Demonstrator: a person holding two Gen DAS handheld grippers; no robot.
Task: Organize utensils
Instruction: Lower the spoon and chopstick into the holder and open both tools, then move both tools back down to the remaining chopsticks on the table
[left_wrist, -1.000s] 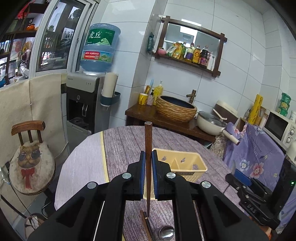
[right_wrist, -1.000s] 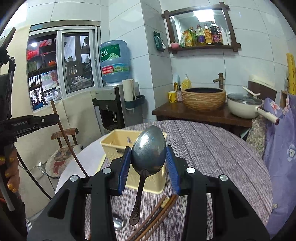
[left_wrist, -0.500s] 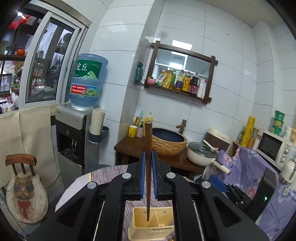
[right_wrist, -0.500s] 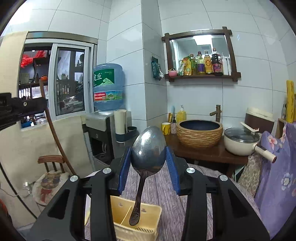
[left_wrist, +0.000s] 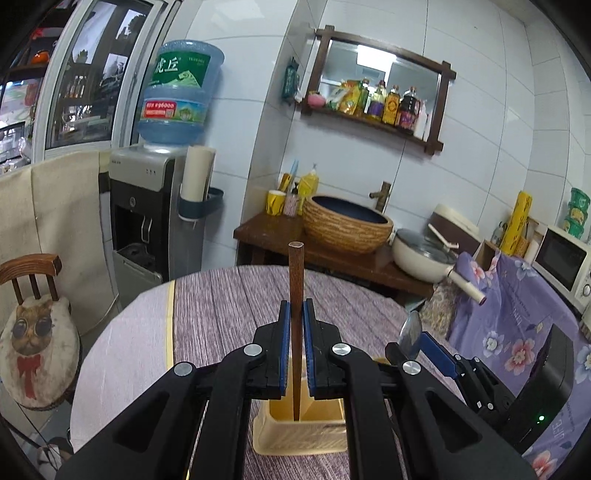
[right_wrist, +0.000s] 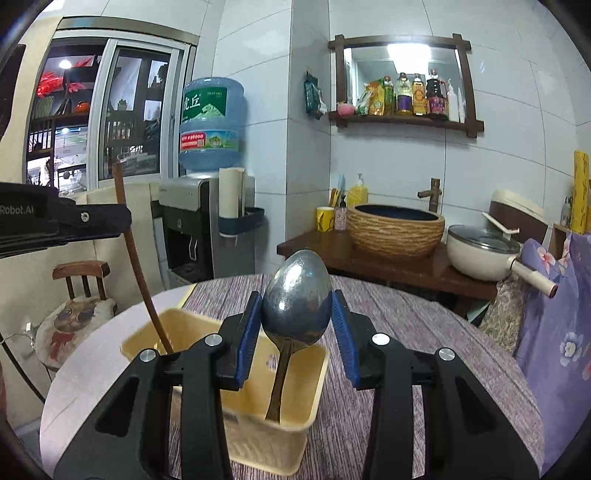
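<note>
My left gripper is shut on a brown wooden chopstick that stands upright, its lower tip inside the yellow plastic basket on the table. My right gripper is shut on the bowl of a metal spoon; the dark handle hangs down into the right part of the basket. In the right wrist view the left gripper reaches in from the left, and its chopstick slants into the basket's left part. The right gripper with the spoon shows at the right of the left wrist view.
The basket sits on a round table with a purple striped cloth. Behind it are a water dispenser, a chair with a cat cushion, a wooden sideboard with a woven basin and a pan. A floral cloth hangs at the right.
Both grippers moved forward over the basket with their utensils. The chopstick's tip and the spoon's handle, earlier short of the basket, now reach inside it.
</note>
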